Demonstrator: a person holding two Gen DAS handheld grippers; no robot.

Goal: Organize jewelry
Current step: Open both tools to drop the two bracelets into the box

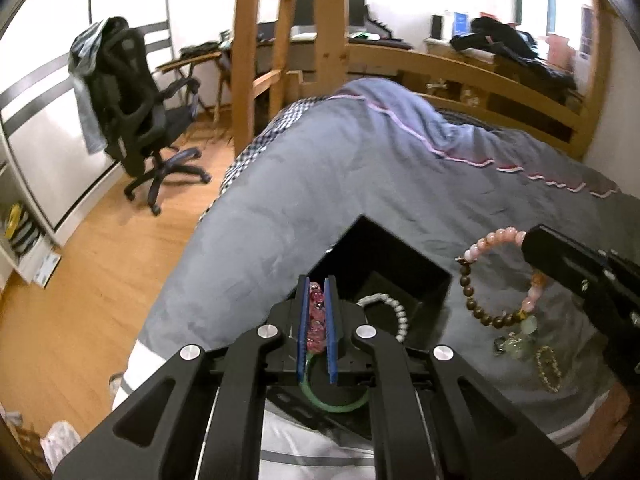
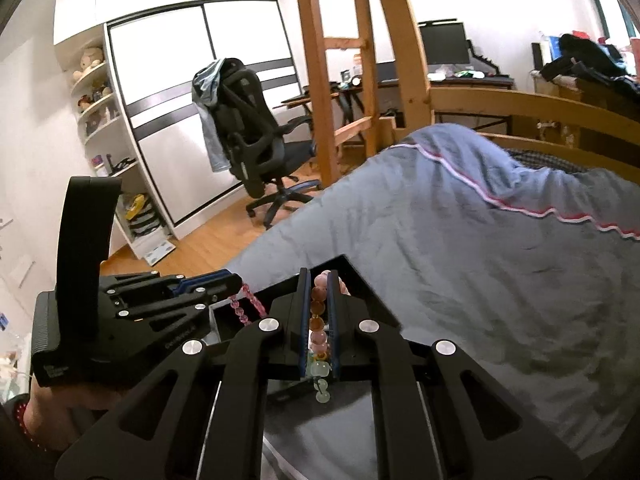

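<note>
I'm over a bed with a grey quilt (image 1: 360,184), a black box (image 1: 384,264) sitting on it, an office chair (image 1: 136,120) and wooden ladder (image 1: 280,40) beyond on the wood floor. My left gripper (image 1: 316,328) is clamped on a red-beaded bracelet (image 1: 315,320) just above the box, where a white bracelet (image 1: 394,312) lies. My right gripper (image 2: 320,320) reaches in beside the left, pinching a pink-and-brown bracelet (image 1: 496,280) in the air near the box.
</note>
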